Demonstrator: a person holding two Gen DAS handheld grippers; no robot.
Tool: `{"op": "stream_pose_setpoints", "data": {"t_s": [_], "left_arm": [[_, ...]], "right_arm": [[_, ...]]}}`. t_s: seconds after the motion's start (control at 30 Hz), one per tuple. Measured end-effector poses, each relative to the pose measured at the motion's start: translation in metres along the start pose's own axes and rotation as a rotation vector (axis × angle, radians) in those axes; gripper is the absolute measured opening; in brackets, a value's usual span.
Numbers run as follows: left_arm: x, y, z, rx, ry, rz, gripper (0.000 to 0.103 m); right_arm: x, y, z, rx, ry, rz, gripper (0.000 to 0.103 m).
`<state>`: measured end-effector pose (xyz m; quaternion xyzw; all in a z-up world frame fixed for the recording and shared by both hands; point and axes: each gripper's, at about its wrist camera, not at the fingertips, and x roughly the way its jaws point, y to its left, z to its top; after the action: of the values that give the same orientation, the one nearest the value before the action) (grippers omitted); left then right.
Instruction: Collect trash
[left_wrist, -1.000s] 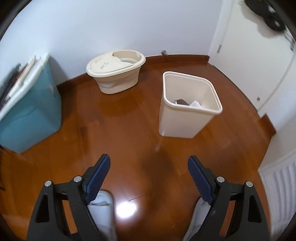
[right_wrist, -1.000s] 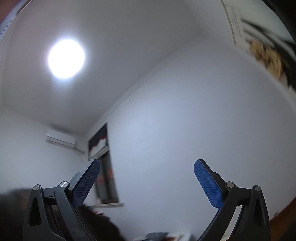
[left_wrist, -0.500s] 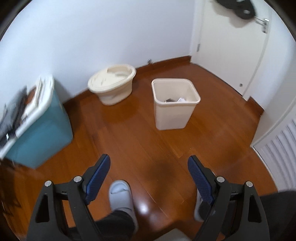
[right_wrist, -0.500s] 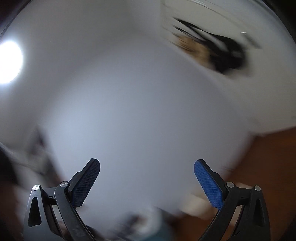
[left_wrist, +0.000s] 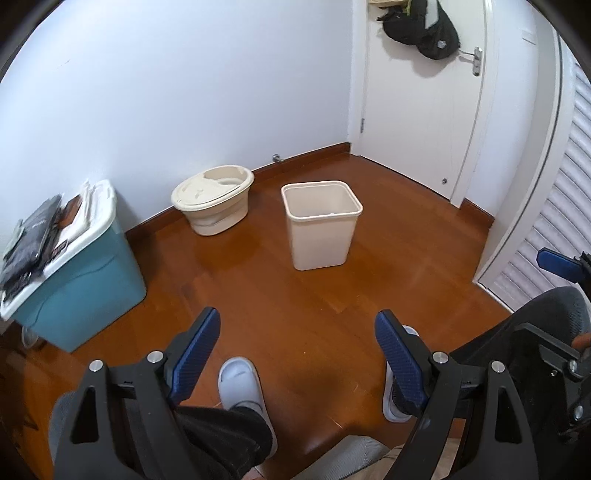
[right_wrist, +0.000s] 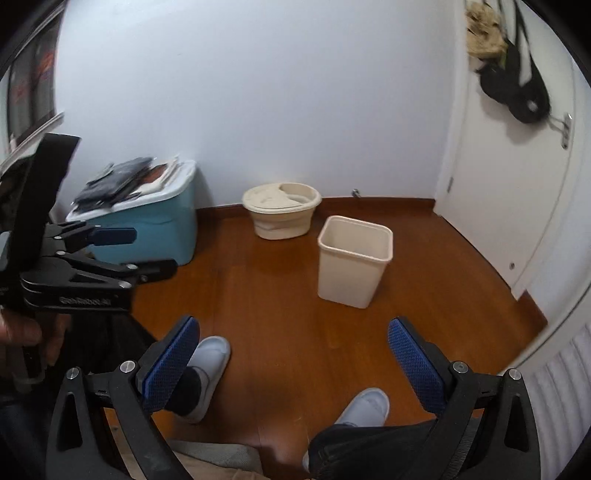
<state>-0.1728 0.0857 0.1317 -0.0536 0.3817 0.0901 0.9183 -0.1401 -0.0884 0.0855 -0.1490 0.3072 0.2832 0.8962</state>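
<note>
A cream square waste bin (left_wrist: 320, 223) stands on the wooden floor, well ahead of both grippers; it also shows in the right wrist view (right_wrist: 352, 260). Its contents are hidden from this angle. My left gripper (left_wrist: 297, 360) is open and empty, held high above the floor. My right gripper (right_wrist: 293, 363) is open and empty too. The left gripper shows from the side in the right wrist view (right_wrist: 92, 254). No loose trash shows on the floor.
A cream oval lidded tub (left_wrist: 213, 204) sits by the back wall. A teal storage box (left_wrist: 77, 273) with papers on its lid stands left. A white door (left_wrist: 424, 110) with a black bag hung on it is at right. My slippered feet (left_wrist: 240, 384) are below.
The left gripper has pulled back and up from the bin, which now looks smaller and farther. The right gripper has swung down from the ceiling and wall to face the floor.
</note>
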Motion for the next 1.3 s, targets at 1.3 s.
{"op": "stream_pose_setpoints", "data": {"t_s": [1.3], "left_arm": [[-0.003,0.005,-0.016,-0.005,-0.002,0.004,0.086]], "right_arm": [[0.040,-0.019,-0.015,0.139,0.186,-0.131,0.103]]}}
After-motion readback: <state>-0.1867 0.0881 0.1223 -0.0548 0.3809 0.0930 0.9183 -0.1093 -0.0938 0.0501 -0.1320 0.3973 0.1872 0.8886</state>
